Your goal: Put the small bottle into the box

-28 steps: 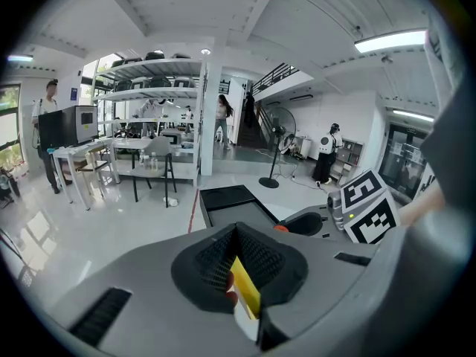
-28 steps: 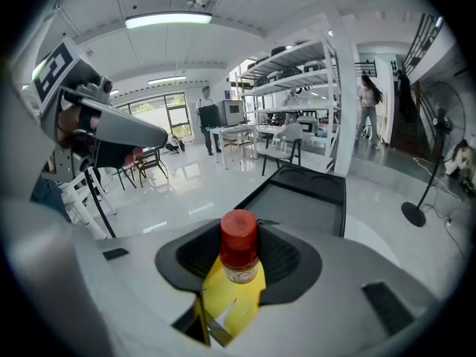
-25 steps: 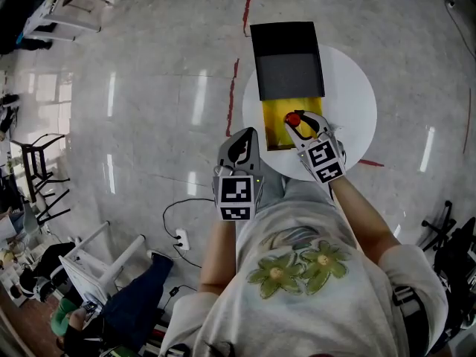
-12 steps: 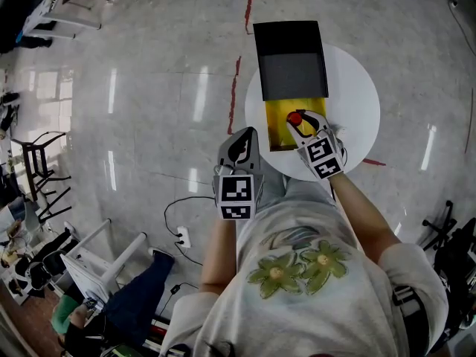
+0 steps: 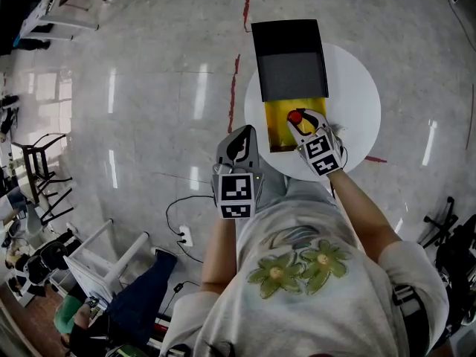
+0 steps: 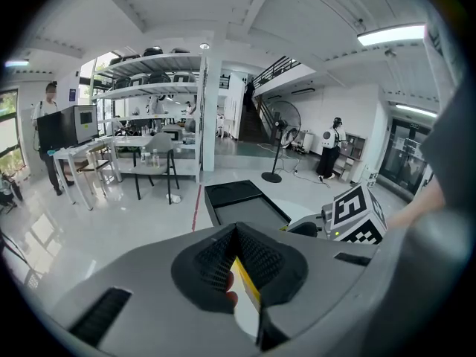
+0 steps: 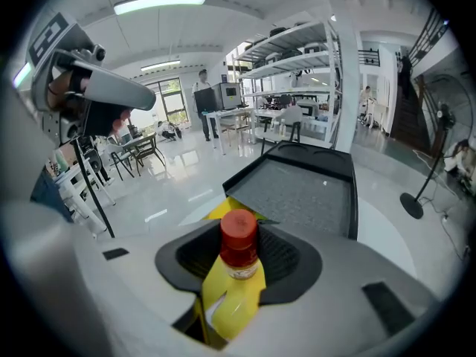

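While I've got the head view up, R gripper sits over the near right part of the box, which lies on the round white table. Right gripper view confirms it: jaws clamped on the small bottle, red cap up, pads on its sides, bottle upright betw. them. Yellow inside of the box shows right under and behind the bottle, so it's over the open yellow part; can't tell if its base touches the bottom. The box's black lid lies flipped open on the far side, grey lining up, overhanging the table's far edge. L gripper hangs off the table's left edge, over the floor, near the box's near left corner and apart from the bottle. Left gripper view: jaw tips meet, clenched, nothing gripped. Thru the gap nearer the cam I see a sliver of the box's yellow edge and white tabletop. R gripper's marker cube shows off to the right there.
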The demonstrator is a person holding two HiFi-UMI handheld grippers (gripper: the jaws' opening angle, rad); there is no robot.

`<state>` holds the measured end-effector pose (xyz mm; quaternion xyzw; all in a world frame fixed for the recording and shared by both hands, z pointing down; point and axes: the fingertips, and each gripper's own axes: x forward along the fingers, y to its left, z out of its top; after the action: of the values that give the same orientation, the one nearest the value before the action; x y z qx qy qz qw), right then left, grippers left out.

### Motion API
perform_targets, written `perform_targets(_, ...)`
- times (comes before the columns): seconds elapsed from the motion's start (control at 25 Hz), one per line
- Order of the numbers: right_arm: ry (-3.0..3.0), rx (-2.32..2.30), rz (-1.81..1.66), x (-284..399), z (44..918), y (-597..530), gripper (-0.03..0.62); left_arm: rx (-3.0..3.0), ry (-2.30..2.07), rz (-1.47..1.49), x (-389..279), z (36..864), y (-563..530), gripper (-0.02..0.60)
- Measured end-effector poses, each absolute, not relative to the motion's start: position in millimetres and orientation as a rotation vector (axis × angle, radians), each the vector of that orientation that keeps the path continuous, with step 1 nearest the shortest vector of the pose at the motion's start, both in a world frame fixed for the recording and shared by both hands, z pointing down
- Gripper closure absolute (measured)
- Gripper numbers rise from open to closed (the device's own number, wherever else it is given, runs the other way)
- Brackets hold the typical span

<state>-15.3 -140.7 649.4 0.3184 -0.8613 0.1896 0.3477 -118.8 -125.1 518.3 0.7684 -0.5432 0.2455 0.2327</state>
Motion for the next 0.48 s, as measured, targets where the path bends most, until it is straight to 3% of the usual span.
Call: perform_targets(0.48, -2.254, 0.774, 0.412, -14.9, 656.4, -141.0, 0.441, 2.121, -1.465, 0.694, -109.2, 524.5, -130.7, 0.580)
